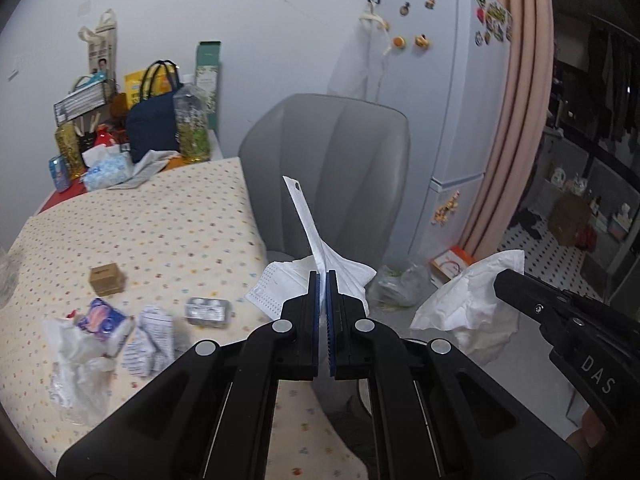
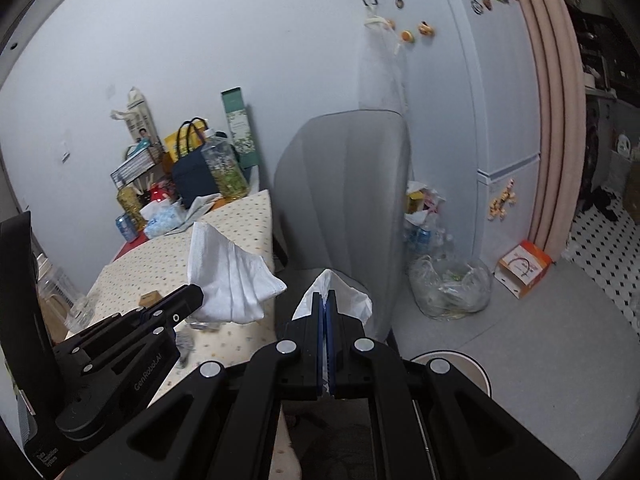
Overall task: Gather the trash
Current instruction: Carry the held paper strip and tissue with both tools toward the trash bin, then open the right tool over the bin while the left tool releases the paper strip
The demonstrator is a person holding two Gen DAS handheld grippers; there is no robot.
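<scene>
the left tool (image 1: 322, 280) is clamped on a white face mask (image 1: 320, 240) whose long axis stands up from its jaws, held past the table (image 1: 168, 216) edge in front of the grey chair (image 1: 332, 152). the right tool (image 2: 325, 300) is clamped on a crumpled white tissue (image 2: 344, 300). the clear trash bag (image 2: 452, 288) lies on the floor ahead and to the right, nearer the right tool, so that hand likely drops first. more scraps remain on the table.

Dotted table (image 1: 168, 216) bears wrappers (image 1: 148, 340), perhaps pill packs (image 1: 208, 311).
</scene>
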